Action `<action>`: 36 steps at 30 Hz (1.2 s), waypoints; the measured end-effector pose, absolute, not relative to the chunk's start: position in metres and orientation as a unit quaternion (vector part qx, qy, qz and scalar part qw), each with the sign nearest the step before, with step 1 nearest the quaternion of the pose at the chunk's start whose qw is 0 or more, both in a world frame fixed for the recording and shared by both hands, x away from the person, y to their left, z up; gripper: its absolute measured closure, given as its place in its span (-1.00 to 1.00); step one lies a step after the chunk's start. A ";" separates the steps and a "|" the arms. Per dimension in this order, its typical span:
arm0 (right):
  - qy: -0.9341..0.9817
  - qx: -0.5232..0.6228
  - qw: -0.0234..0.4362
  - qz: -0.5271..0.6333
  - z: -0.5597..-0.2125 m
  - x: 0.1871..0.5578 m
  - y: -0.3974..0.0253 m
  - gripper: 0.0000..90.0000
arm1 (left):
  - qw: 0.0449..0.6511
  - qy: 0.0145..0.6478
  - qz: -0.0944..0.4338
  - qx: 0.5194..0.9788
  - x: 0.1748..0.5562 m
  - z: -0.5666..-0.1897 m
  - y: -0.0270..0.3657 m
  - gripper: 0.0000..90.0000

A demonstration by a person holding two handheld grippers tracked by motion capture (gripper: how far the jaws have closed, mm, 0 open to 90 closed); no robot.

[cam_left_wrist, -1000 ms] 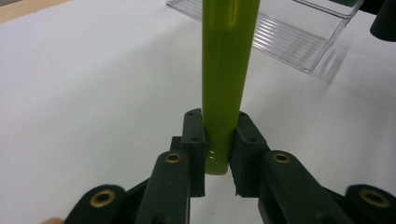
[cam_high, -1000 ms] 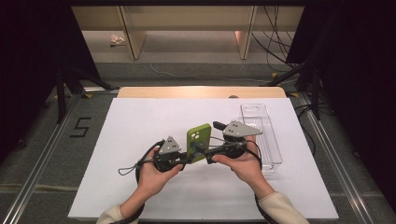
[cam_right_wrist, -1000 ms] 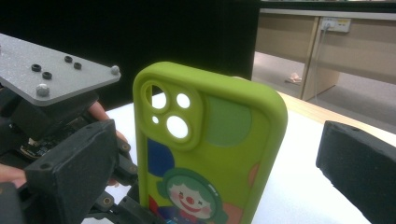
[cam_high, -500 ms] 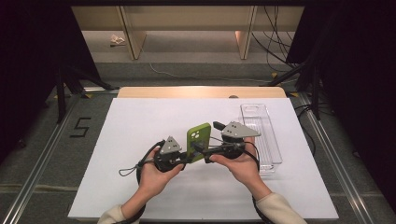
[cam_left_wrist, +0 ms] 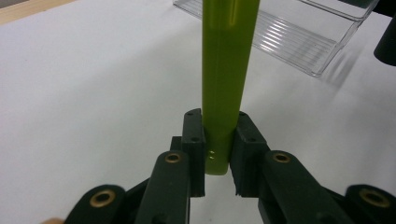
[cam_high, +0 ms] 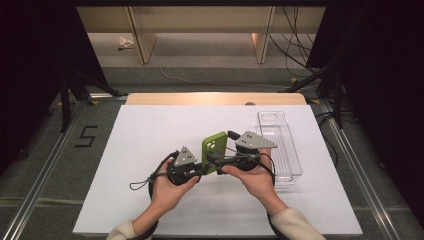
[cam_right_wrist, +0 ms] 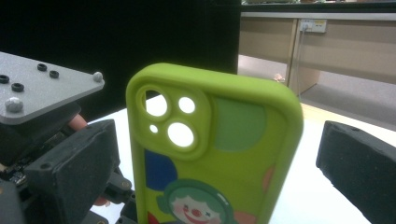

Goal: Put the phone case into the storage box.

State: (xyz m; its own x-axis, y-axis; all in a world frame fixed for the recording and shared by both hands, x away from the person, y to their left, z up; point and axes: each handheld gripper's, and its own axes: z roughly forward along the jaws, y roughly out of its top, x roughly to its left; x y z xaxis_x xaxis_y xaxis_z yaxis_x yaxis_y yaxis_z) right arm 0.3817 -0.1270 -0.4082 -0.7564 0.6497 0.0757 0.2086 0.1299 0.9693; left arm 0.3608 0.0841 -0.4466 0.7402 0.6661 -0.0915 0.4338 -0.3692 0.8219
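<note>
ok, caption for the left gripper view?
Left gripper clamps the bottom edge of an upright green phone case.

Lime-green silicone phone case (cam_right_wrist: 210,154): bottom cut off by frame edge in right gripper view, so clown print shows approx. head only. In left gripper view its top runs out of frame and only the thin side edge is seen; printed back hidden. In high view print too small to read.

Clear ribbed plastic tray (cam_left_wrist: 299,37): far part cut by frame top and right edge.

Small pale object on floor (cam_high: 125,43) beyond the table: too small to tell what it is.
</note>
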 end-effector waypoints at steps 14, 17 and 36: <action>0.715 0.312 0.198 0.593 -0.410 0.381 -0.123 -0.97 | 0.450 0.337 0.127 0.817 0.359 -0.449 0.078 0.73; 0.713 0.316 0.200 0.593 -0.411 0.381 -0.122 -0.95 | 0.451 0.336 0.127 0.817 0.359 -0.448 0.077 0.73; 0.705 0.322 0.209 0.596 -0.411 0.379 -0.121 -0.77 | 0.451 0.336 0.126 0.817 0.358 -0.449 0.077 0.73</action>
